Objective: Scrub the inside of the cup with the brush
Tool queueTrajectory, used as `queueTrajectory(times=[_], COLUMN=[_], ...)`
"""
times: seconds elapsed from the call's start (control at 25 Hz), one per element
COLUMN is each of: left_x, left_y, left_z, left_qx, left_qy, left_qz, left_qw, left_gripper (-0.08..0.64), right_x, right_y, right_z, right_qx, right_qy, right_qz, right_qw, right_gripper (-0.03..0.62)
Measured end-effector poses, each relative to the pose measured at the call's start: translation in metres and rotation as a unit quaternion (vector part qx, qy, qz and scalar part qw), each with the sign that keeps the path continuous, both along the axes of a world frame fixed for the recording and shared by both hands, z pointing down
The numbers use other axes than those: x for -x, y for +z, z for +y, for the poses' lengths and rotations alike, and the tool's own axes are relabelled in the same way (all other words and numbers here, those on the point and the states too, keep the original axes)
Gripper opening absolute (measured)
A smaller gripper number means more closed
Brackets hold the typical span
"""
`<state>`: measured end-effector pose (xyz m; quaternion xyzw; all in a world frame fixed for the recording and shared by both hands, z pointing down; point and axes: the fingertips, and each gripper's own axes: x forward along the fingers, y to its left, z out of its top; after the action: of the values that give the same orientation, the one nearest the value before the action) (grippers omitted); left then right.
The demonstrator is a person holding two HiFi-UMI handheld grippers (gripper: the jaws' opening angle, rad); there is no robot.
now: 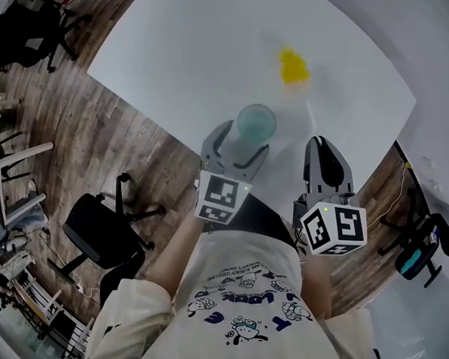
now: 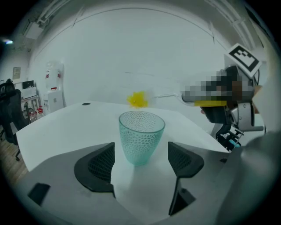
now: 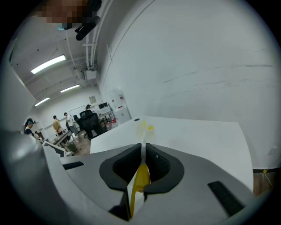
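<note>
A teal dimpled glass cup (image 1: 256, 122) stands upright on the white table (image 1: 185, 56). My left gripper (image 1: 244, 143) is open around it. In the left gripper view the cup (image 2: 140, 134) sits between the two black pads (image 2: 102, 167), with a gap on each side. My right gripper (image 1: 323, 147) is shut on the brush's yellow grip (image 3: 141, 179). The brush's clear stem (image 1: 310, 112) reaches forward to its yellow head (image 1: 293, 67), which lies beyond and to the right of the cup. The brush head (image 2: 138, 99) shows behind the cup.
The cup stands near the table's front edge (image 1: 174, 136). Black office chairs (image 1: 98, 229) are on the wood floor at the left, and another chair (image 1: 417, 252) is at the right. A water dispenser (image 2: 52, 94) and people (image 3: 57, 125) are far off.
</note>
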<state>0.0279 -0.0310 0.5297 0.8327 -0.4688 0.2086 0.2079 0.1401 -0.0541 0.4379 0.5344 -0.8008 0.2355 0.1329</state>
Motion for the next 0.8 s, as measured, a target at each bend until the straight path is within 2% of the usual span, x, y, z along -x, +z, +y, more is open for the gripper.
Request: queueTrajectory(times=[0.16,0.56,0.8], left_x=[-0.001,-0.012,-0.019], left_y=[0.003,0.007,0.009], left_z=[-0.006,-0.023,-0.028], left_qx=[-0.014,-0.051,-0.055], left_qy=[0.004,0.055,0.070], left_qz=[-0.003,-0.030,-0.026], left_qw=[0.9999,0.9967,0.9957], left_gripper=[0.356,0.356,0.356], right_x=[0.000,-0.004,-0.006], right_y=[0.008,0.022,0.026], right_z=[0.000,-0.004,-0.005], right_qx=[0.009,0.029,0.034], right_qy=[0.009,0.033,0.040], right_qz=[0.003,0.009,0.011], right_qw=[1.000,0.999,0.999], right_gripper=[0.046,0.046,0.046])
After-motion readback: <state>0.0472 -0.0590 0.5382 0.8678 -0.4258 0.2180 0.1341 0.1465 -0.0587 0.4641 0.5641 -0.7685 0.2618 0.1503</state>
